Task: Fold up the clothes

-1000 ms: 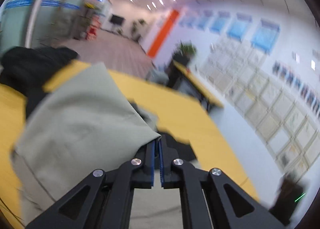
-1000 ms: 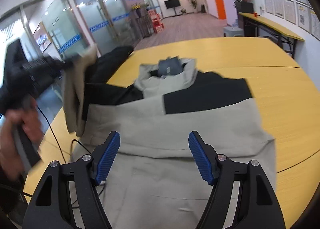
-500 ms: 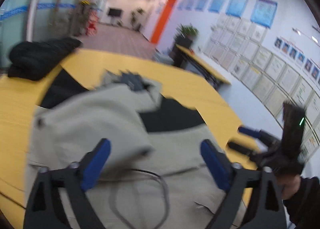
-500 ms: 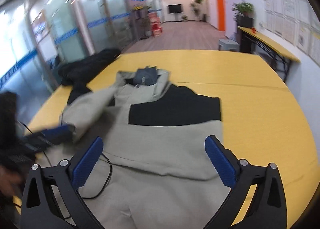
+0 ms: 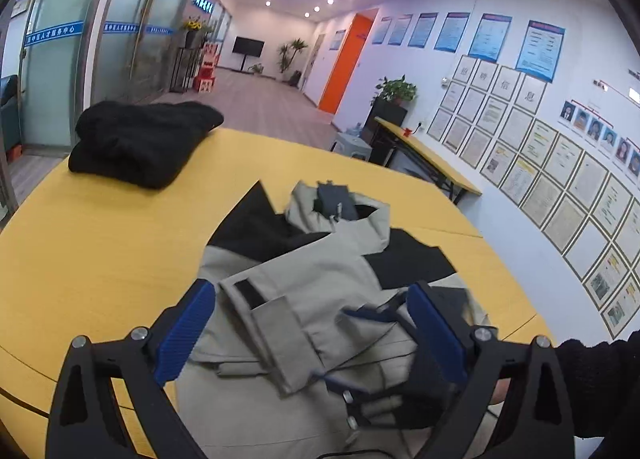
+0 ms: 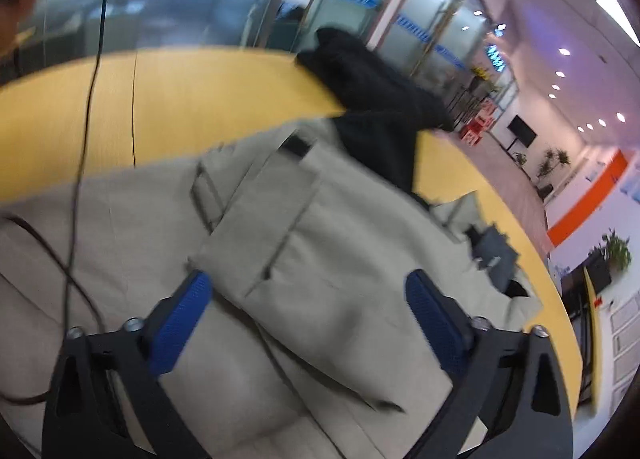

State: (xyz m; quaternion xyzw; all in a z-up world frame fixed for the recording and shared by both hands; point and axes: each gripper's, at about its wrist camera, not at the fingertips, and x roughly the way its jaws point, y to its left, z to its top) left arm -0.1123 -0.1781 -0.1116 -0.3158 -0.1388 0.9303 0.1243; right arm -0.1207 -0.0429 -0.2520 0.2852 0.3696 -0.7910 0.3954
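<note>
A beige and black hooded jacket (image 5: pixel 320 283) lies flat on the yellow table (image 5: pixel 100 243), hood toward the far side. One sleeve (image 5: pixel 276 323) is folded across its body. My left gripper (image 5: pixel 312 323) is open and empty above the folded sleeve. My right gripper also shows in the left wrist view (image 5: pixel 360 343), blurred, low over the jacket's right part, jaws apart. In the right wrist view my right gripper (image 6: pixel 308 311) is open above the folded sleeve (image 6: pixel 280 227) of the jacket (image 6: pixel 340 271).
A folded black garment (image 5: pixel 140 143) sits at the table's far left corner, also in the right wrist view (image 6: pixel 372 83). A black cable (image 6: pixel 76 163) trails over the table and jacket. A second yellow desk (image 5: pixel 428 151) stands by the poster wall.
My left gripper let go of the beige sleeve and opened; the sleeve now lies folded across the jacket. My right gripper swung left and lower over the jacket.
</note>
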